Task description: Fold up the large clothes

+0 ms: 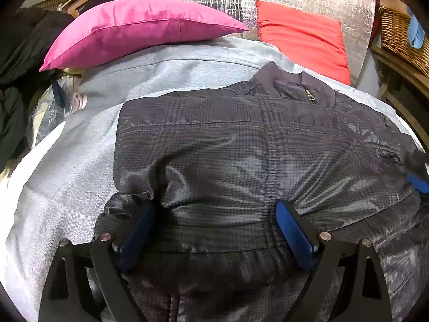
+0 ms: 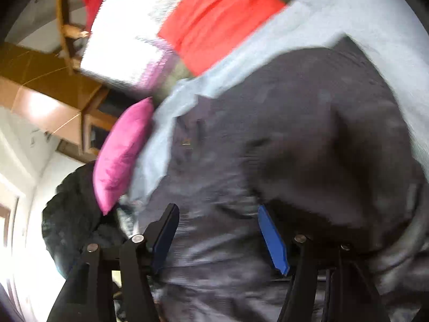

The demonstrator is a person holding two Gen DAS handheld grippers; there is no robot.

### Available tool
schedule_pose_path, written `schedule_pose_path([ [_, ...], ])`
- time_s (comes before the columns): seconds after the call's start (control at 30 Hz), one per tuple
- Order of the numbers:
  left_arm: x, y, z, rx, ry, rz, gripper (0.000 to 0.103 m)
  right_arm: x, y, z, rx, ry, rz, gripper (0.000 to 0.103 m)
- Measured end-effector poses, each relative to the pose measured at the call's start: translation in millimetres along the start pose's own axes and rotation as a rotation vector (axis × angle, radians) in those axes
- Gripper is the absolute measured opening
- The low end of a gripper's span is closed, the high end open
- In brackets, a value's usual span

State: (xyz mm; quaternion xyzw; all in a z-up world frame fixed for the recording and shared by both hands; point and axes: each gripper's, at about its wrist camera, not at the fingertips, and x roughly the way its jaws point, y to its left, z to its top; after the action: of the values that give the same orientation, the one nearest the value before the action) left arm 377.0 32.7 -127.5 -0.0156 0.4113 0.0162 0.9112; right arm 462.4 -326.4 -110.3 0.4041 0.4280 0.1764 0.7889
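Left gripper (image 1: 215,230) (jaws wide) astride dark checked jacket (image 1: 241,145) hem

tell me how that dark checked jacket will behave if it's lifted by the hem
The jacket would likely flop and drape: its hem already bunches between the left hand-held gripper fingers. The shiny fabric probably slides easily on the grey sheet. It looks lightly padded, so likely bulky but light.

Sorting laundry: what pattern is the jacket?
Dark grey fine check jacket, clearest in the left wrist view.
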Motion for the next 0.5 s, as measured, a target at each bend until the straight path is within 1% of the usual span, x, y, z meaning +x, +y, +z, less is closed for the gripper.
schedule_pose_path([
  [0.03,0,1,0,-0.002,0.001,-0.002,0.093,0,-10,-2,0.02,-0.007,-0.001,0.049],
  [0.1,1,2,1,-0.007,0.003,-0.003,0.093,-1,-9,-2,0.022,-0.017,-0.021,0.048],
  [0.13,1,2,2,-0.008,0.004,-0.001,0.094,-2,-6,-1,0.016,-0.015,-0.024,0.05],
  [0.17,1,2,2,-0.009,0.005,-0.001,0.094,-5,-4,0,0.012,-0.013,-0.021,0.054],
  [0.23,-1,4,4,-0.015,0.01,-0.007,0.094,-15,0,-2,0.004,-0.019,-0.013,0.059],
  [0.3,-11,6,7,-0.028,0.023,-0.003,0.094,-25,2,-7,-0.005,-0.019,-0.032,0.059],
  [0.37,-22,11,8,-0.064,0.023,-0.016,0.094,-39,1,-12,-0.011,-0.024,-0.047,0.067],
  [0.43,-38,14,11,-0.117,0.001,-0.044,0.094,-53,-2,-15,-0.013,-0.032,-0.057,0.067],
  [0.5,-46,9,17,-0.133,-0.019,-0.066,0.094,-60,1,-13,-0.013,-0.045,-0.044,0.067],
])
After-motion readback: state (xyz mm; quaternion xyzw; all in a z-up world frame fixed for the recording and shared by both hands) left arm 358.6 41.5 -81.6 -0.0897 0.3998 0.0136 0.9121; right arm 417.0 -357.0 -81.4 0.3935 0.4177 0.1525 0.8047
